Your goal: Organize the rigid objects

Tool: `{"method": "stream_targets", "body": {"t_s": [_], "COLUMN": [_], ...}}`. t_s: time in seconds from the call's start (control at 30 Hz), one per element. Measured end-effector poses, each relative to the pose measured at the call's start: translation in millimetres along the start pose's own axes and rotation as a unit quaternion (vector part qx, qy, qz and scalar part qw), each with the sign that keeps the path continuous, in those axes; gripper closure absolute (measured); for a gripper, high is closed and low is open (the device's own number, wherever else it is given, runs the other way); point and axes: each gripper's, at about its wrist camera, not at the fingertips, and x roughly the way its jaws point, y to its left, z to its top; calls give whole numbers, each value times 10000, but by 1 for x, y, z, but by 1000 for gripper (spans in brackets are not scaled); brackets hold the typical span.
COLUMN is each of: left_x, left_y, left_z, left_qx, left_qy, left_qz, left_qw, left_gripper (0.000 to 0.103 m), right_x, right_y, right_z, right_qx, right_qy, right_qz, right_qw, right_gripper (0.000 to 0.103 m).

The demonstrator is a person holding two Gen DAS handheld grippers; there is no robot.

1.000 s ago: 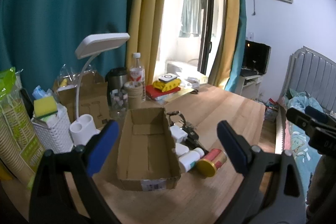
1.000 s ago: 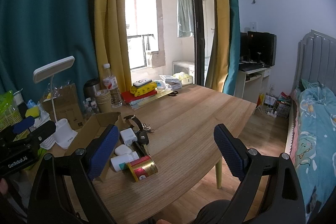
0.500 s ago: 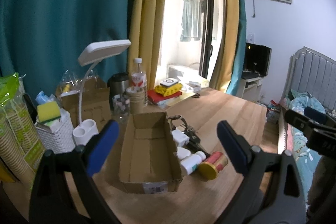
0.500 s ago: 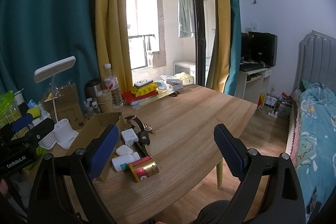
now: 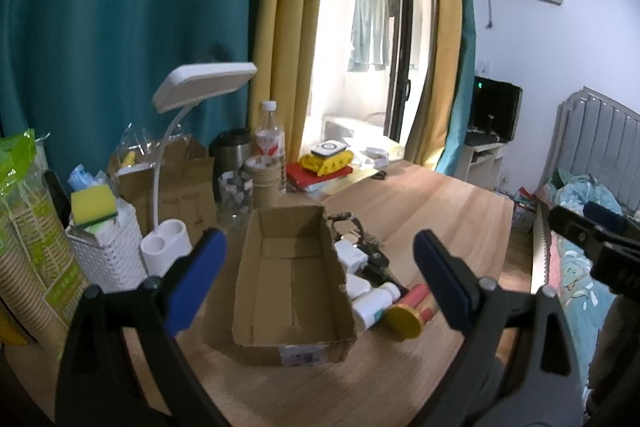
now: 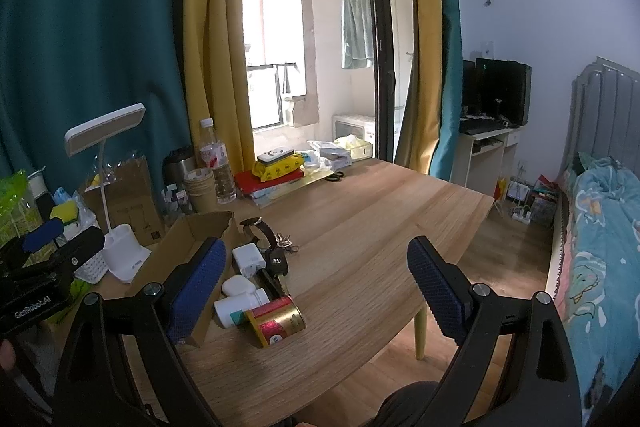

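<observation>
While both tools hang above the near edge of the wooden table [image 6: 360,227], neither has anything between its blue pads: the left gripper [image 5: 320,279] is spread wide with the open cardboard box [image 5: 292,279] framed between its fingers, and the right gripper [image 6: 316,287] is likewise released, its span framing the small items and bare tabletop. The box lies empty, long side running away from the near edge. Just to its right sits a cluster of rigid things: a red and gold tin [image 6: 276,321] on its side nearest the edge, a white pill bottle [image 6: 240,307] also lying down and touching it, a small white oval case [image 6: 236,285], a white charger block [image 6: 249,259], a black car key with keyring [image 6: 278,259], and a wristwatch [image 6: 256,227] farthest back. Left of the box stand a white desk lamp [image 5: 200,95], a white woven basket [image 5: 108,251] with a yellow and green sponge [image 5: 94,201] on top, and behind it paper cups [image 5: 266,183] and a water bottle [image 5: 270,143]. Compared with a second ago, the left view has risen and pulled back slightly, so the box and lamp sit a little lower and farther in frame; the right view is almost unchanged, and no object has shifted on the table.
</observation>
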Motion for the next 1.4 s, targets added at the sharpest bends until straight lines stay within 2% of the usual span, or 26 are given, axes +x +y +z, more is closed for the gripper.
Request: {"method": "stream_targets", "body": {"t_s": [0.43, 0.6, 0.87, 1.1, 1.13, 1.17, 1.23, 1.33, 1.4], "left_x": [56, 88, 125, 135, 135, 136, 138, 140, 141], "left_y": [33, 54, 81, 87, 88, 88, 90, 93, 93], "left_z": [-22, -39, -68, -81, -81, -82, -84, -86, -87], "left_qx": [-328, -619, -745, -743, -745, -740, -777, -844, -793], "left_qy": [833, 1329, 1854, 2070, 2075, 2097, 2175, 2248, 2258], "left_qz": [325, 430, 649, 644, 635, 640, 639, 605, 660], "left_qw": [9955, 9883, 9777, 9734, 9733, 9729, 9709, 9688, 9687], "left_gripper": [8, 8, 8, 8, 10, 17, 22, 37, 38], "right_x": [46, 77, 123, 146, 148, 149, 153, 158, 160], "right_y": [1, 0, 1, 7, 8, 9, 10, 16, 18], "right_z": [-7, -15, -35, -51, -53, -56, -59, -65, -68], "right_qx": [-100, -177, -244, -361, -379, -402, -439, -570, -640], "right_qy": [397, 633, 1115, 1453, 1495, 1546, 1636, 1724, 1771], "right_qz": [64, 46, 118, 353, 396, 438, 580, 730, 851], "right_qw": [9991, 9978, 9934, 9881, 9872, 9862, 9838, 9807, 9784], "right_gripper": [9, 9, 9, 9, 9, 9, 9, 9, 9]}}
